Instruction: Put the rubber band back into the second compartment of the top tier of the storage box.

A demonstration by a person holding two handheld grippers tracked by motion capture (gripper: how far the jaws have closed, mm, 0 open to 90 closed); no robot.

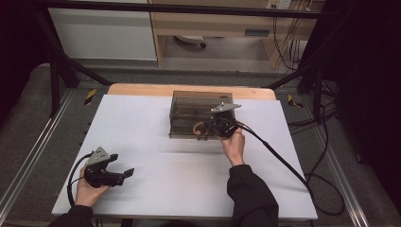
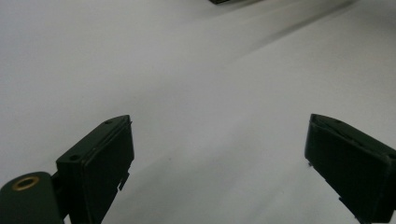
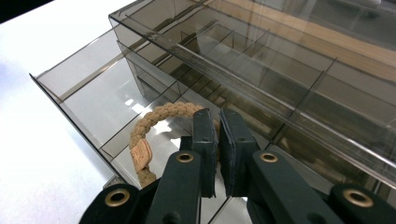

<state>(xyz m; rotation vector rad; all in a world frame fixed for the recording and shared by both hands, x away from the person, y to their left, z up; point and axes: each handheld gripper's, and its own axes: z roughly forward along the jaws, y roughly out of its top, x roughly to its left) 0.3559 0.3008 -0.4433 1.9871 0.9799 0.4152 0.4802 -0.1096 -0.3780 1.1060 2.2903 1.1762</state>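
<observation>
Right gripper (image 3: 217, 122) is clamped on the braided bracelet (image 3: 161, 116) over the smoked organizer box's (image 3: 261, 70) pulled-out drawer (image 3: 88, 91). Left gripper (image 2: 219, 154), well apart from that box, stands wide open, holding nothing.

The left gripper (image 2: 217, 158) points across a smooth white table surface (image 2: 187, 70), its two black jaws standing wide apart with bare white between them. The left jaw rises from the lower left, showing a flat rectangular pad and, at the bottom corner, a rounded black arm with a brass-ringed hole (image 2: 25, 183). The right jaw enters from the lower right edge, cut off by the frame. At the top edge, a small dark object (image 2: 223, 1) barely shows, too little to identify.
</observation>
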